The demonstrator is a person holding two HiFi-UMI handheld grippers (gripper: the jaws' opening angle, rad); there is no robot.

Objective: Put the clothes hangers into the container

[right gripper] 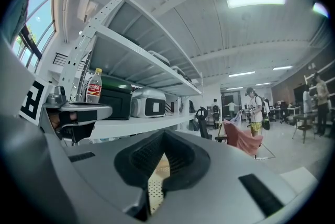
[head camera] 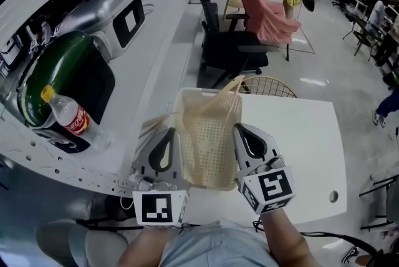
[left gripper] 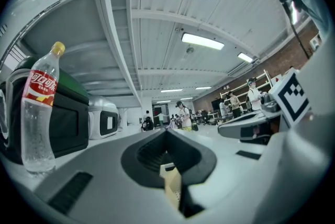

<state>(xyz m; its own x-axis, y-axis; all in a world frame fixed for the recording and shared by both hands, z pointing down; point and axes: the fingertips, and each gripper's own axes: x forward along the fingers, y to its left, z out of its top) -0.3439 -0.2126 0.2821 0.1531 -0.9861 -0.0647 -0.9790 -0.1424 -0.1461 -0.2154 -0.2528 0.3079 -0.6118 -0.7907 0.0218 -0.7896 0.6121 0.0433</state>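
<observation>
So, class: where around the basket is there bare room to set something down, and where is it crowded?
Bare: the white table right of the basket, out to the small hole near its far edge. Crowded: the shelf on the left, with bottle, green appliance and silver appliance side by side.

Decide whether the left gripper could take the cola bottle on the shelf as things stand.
Probably not yet: the left gripper is clamped on the perforated basket, though the way to the cola bottle looks open.

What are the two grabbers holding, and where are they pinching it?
Both hold the beige holey basket: the left gripper pinches its left wall, the right gripper its right wall.
</observation>
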